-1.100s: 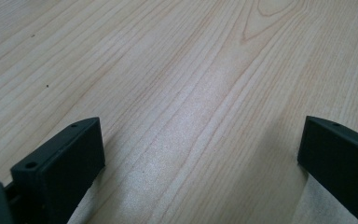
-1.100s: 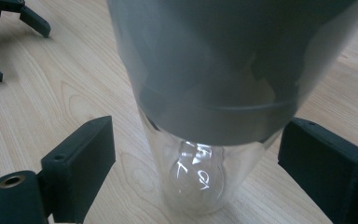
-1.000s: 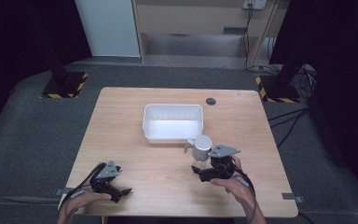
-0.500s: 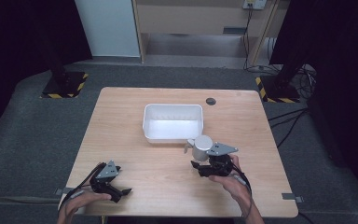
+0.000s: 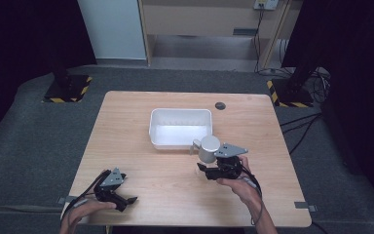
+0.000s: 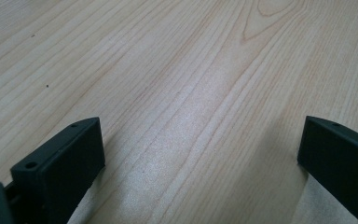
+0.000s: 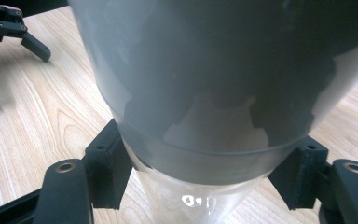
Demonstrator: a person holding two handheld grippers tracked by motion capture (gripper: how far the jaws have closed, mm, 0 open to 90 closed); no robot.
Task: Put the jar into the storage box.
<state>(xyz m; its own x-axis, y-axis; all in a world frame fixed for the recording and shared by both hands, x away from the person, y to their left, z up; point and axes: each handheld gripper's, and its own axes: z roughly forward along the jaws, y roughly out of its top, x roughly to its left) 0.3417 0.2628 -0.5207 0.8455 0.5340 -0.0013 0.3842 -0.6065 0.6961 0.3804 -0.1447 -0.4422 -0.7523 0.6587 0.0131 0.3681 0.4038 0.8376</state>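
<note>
left gripper idle, right gripper clamped on grey cup
left gripper point(image 5: 118, 197) rests at the table's point(image 5: 126, 126) near left edge, jaws spread wide over bare wood. white bin point(image 5: 180, 127) sits mid-table. just right of its front corner, right gripper point(image 5: 209, 170) jaws squeeze the grey cup point(image 5: 208, 148), which stands upright.

Wooden table point(image 5: 141, 131) bears white tub point(image 5: 180, 127), perhaps a cup point(image 5: 208, 147).

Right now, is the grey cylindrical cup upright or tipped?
Upright: the grey cylindrical cup stands beside the white bin, between the right hand-held gripper jaws.
</note>
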